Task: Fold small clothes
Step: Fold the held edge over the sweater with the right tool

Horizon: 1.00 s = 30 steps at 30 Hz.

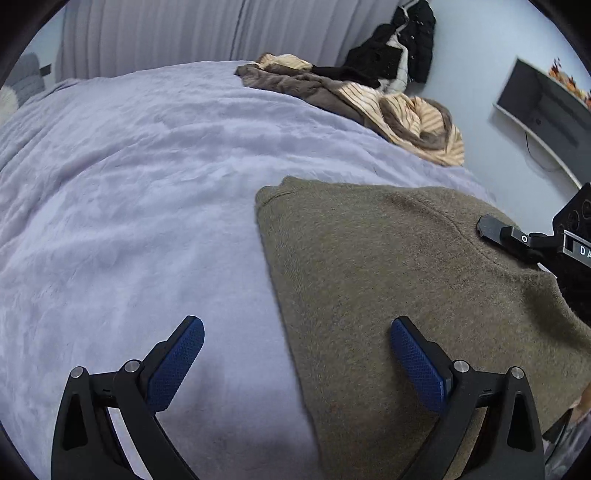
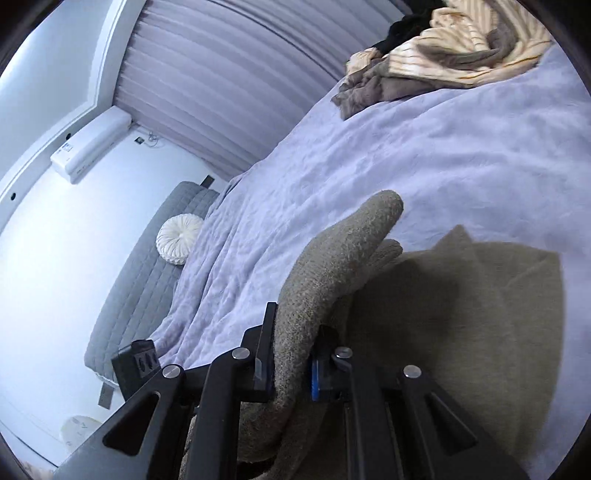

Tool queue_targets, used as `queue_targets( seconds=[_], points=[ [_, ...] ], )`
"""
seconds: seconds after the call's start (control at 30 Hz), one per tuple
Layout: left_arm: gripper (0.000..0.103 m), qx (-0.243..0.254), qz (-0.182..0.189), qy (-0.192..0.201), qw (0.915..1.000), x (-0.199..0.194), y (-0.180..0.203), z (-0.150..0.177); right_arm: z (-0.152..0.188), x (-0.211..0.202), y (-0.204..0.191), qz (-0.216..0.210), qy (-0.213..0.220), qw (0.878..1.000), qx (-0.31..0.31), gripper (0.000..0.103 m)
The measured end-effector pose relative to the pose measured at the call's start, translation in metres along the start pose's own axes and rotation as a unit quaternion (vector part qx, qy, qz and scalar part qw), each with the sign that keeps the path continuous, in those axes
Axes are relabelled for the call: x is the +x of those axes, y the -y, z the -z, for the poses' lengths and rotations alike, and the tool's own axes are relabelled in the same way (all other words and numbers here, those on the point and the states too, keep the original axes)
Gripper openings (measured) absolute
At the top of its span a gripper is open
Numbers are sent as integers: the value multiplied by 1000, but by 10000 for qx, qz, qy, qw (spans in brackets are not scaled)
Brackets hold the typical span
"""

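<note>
The bed (image 1: 129,184), under a lilac blanket, is serving as the landmark here. At its left end, in the right wrist view, a grey headboard (image 2: 147,280) is standing with a round white cushion (image 2: 173,240) leaning on it, and pleated curtains (image 1: 166,33) are hanging behind the bed's far side.

The left gripper (image 1: 297,363) is hovering over the bed's near edge with its jaws standing wide apart and nothing between them; one blue pad (image 1: 177,365) is sitting over bare blanket, the other over the sweater (image 1: 406,277).

The olive-brown sweater is lying spread flat on the bed's right half, near the front edge.

The right gripper (image 2: 291,354) is pinching a thick fold of the sweater (image 2: 461,314) tight between its jaws, the fold arching up off the bed in front of them.

At the bed's far right corner, a heap of striped and brown clothes (image 1: 369,107) is lying, with a black garment (image 1: 399,48) hanging on the wall beyond it.
</note>
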<state>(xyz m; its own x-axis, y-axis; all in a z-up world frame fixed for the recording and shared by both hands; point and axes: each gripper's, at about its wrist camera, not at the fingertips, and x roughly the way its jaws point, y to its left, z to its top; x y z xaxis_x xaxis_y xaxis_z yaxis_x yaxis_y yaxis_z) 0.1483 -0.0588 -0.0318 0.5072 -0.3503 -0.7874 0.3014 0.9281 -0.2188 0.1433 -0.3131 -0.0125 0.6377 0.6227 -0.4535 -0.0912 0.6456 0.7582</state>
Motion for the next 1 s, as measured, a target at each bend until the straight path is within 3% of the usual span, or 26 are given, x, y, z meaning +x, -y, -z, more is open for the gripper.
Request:
queue_targets(
  seconds=[0.07,0.13,0.17,0.23,0.37,0.43,0.53,0.63,0.7,0.77,0.87,1.0],
  points=[
    [101,288,-121,-245,9992,21,17,8,3,-12,35,444,34,9987,259,15],
    [102,294,-213,-445,9983,37,24,19,12,-7,78,997,-294,9924,656,19],
    [102,155,-144,-455,9987,38,22,22,22,-5,99,981,-423,9902,899,23],
    [102,-172,-37,-492,9986,37,15,25,31,-17,116,563,-241,9904,1241,23],
    [102,-126,-156,-575,9981,35,16,20,23,-13,113,418,-163,9898,1350,24],
    [102,58,-289,-452,9985,29,23,16,20,-16,95,569,-33,9945,881,15],
    [102,337,-328,-370,9982,25,31,17,21,-34,65,604,245,9974,315,14],
    [102,390,-280,-422,9980,31,36,22,27,-37,62,1151,151,9932,-13,14],
    [102,334,-210,-475,9981,34,35,26,37,-35,87,1561,-112,9876,118,14],
    [102,269,-227,-489,9982,31,34,26,42,-41,105,1450,-50,9886,408,16],
    [102,457,-420,-385,9973,20,32,23,41,-57,108,1562,106,9852,697,20],
    [102,658,-634,-238,9955,5,22,21,47,-82,93,1591,66,9855,592,31]
  ],
)
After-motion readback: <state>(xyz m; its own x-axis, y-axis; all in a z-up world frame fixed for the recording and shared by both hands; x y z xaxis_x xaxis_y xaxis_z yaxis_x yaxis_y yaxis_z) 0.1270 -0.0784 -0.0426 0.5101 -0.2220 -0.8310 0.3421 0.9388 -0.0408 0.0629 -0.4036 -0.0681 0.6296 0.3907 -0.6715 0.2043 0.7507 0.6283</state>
